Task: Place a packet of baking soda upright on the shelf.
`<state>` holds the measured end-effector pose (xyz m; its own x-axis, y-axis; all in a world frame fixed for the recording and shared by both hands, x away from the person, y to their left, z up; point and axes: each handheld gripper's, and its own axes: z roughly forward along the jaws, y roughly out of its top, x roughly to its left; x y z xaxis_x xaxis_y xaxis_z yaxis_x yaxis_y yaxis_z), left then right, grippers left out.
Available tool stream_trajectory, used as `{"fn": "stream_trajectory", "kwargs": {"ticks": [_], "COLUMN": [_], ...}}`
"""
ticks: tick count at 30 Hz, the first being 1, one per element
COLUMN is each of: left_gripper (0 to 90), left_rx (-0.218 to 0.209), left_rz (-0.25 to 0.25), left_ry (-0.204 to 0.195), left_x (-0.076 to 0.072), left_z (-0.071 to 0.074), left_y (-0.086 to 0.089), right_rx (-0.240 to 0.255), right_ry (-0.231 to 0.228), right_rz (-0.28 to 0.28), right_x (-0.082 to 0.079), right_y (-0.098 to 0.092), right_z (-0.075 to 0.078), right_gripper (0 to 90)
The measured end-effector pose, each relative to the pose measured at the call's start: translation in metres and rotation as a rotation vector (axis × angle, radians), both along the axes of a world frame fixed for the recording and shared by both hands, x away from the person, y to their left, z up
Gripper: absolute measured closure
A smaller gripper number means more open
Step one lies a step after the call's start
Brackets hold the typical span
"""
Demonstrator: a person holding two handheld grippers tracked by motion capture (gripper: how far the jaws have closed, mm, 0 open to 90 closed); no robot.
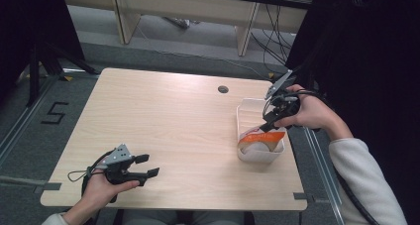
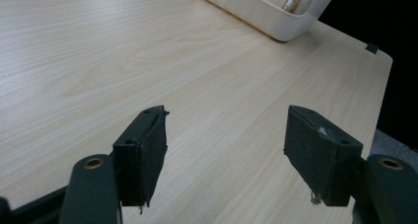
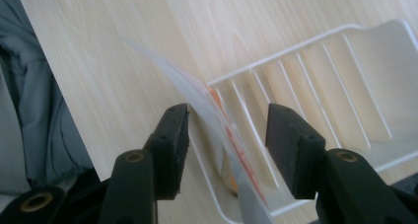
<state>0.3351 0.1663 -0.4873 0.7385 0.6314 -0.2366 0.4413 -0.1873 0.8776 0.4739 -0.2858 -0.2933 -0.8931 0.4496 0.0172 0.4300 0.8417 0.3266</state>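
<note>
A white slatted basket (image 1: 246, 107) stands at the table's right edge, and an orange and clear plastic packet (image 1: 262, 137) leans in its near end. My right gripper (image 1: 271, 120) hovers over the basket just above the packet. In the right gripper view my right gripper (image 3: 226, 135) is open, and the packet's clear edge (image 3: 197, 93) stands between the jaws without the pads pressing on it, over the basket's slats (image 3: 345, 86). My left gripper (image 1: 148, 166) rests low at the table's front left, open with nothing between its fingers. In the left gripper view my left gripper (image 2: 224, 155) points across the bare wood toward the basket (image 2: 266, 17).
A round cable hole (image 1: 223, 89) lies in the tabletop behind the basket. The light wooden table (image 1: 163, 121) ends close to the basket's right side. Desk legs and cables stand on the floor beyond the far edge.
</note>
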Motion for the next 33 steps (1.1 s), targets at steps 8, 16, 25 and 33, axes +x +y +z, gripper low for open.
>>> {"fn": "stream_trajectory", "kwargs": {"ticks": [8, 16, 25, 33], "left_gripper": [32.1, 32.1, 31.7, 31.6], "left_rx": [0.001, -0.002, -0.004, 0.006], "left_rz": [0.0, 0.013, 0.035, 0.033], "left_ry": [-0.003, 0.003, 0.007, -0.007], "left_x": [0.0, -0.002, -0.005, -0.006], "left_z": [0.0, 0.0, 0.0, 0.0], "left_y": [0.0, 0.001, 0.004, 0.007], "right_rx": [0.068, 0.163, 0.215, 0.293], "right_ry": [-0.039, -0.074, -0.117, -0.178], "right_rz": [0.015, 0.004, -0.054, -0.03], "right_x": [-0.006, -0.014, -0.027, -0.045], "right_y": [0.023, 0.05, 0.081, 0.106], "right_z": [0.001, -0.006, -0.021, -0.047], "right_gripper": [48.9, 48.0, 50.3, 51.6]}}
